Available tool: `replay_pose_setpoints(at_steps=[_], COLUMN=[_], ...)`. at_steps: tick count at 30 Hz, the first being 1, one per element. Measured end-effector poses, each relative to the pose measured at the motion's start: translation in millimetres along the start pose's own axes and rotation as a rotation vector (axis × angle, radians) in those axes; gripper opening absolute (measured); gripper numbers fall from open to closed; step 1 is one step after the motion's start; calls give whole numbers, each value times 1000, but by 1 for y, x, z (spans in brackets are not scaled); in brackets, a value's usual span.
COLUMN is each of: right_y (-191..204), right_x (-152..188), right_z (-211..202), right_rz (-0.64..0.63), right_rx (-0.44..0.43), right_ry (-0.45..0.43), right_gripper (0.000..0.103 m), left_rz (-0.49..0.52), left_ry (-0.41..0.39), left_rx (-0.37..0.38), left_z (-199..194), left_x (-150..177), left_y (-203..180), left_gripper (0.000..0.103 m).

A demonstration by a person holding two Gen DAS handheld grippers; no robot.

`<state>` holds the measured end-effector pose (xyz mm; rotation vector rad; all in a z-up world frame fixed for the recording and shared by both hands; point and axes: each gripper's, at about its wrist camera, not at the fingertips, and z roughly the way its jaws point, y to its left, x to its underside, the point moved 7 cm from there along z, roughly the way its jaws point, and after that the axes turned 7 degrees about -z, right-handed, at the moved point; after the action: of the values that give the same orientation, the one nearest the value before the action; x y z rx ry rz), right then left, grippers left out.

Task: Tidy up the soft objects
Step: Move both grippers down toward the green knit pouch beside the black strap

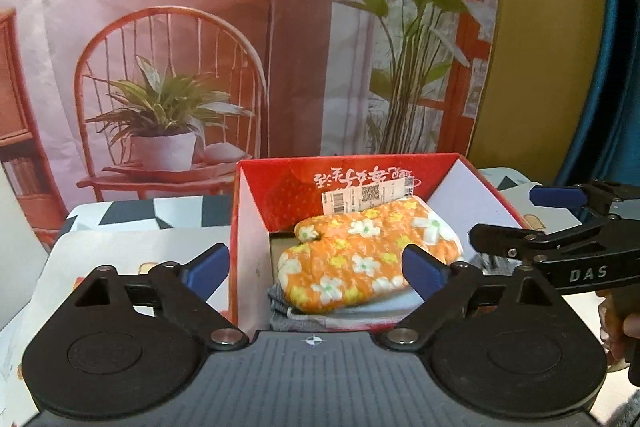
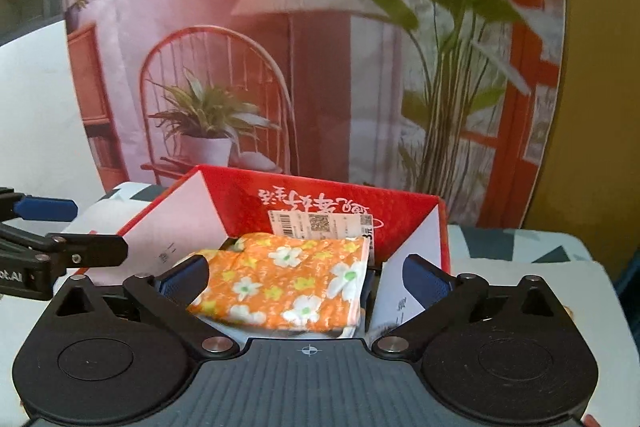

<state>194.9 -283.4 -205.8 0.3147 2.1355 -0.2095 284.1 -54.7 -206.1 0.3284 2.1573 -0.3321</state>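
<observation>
An orange oven mitt (image 1: 360,259) (image 2: 288,283) with white and yellow flowers lies on top inside the red cardboard box (image 1: 296,187) (image 2: 240,195). Beneath it, a grey cloth (image 1: 288,311) and something white show at the box's near edge. My left gripper (image 1: 316,263) is open in front of the box, its blue pads on either side of the mitt and off it. My right gripper (image 2: 304,269) is open too, with nothing pressed between its pads. Each gripper shows in the other's view: the right gripper (image 1: 520,219) at the right edge, the left gripper (image 2: 76,229) at the left edge.
The box stands on a table with a patterned cloth (image 1: 120,215) (image 2: 520,243). A white barcode label (image 1: 368,195) sticks to the box's back wall. Behind hangs a printed backdrop (image 1: 168,67) of a chair, lamp and plants. A person's hand (image 1: 624,327) shows at the right edge.
</observation>
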Motion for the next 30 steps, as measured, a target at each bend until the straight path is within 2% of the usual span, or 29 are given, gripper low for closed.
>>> replay_pose_setpoints(at_steps=[4,9,13,17,23,30], right_y=[9,19,33,49,57,42], right_x=[9,32,63,96,133,158], right_z=[-28,-54,-62,-64,-69,-67], right_rz=[23,96,98,109,100,129], right_rx=[-27,-101,-121,-168,-144,-101], right_ry=[-37,-71,-35,27,73,109], right_gripper=[102,102,102,96,95,87], left_rz=[1,-15,-48,-80,-123,-197], left_ry=[0,47,90,125,151,141], left_rx=[10,10,22,22,0,-26], left_z=[-23,-36,-41,-41,-41,-45], left_x=[19,53,83,110,141,160], left_y=[1,4,6,8,14,22], left_gripper=[96,96,96,96,96,94])
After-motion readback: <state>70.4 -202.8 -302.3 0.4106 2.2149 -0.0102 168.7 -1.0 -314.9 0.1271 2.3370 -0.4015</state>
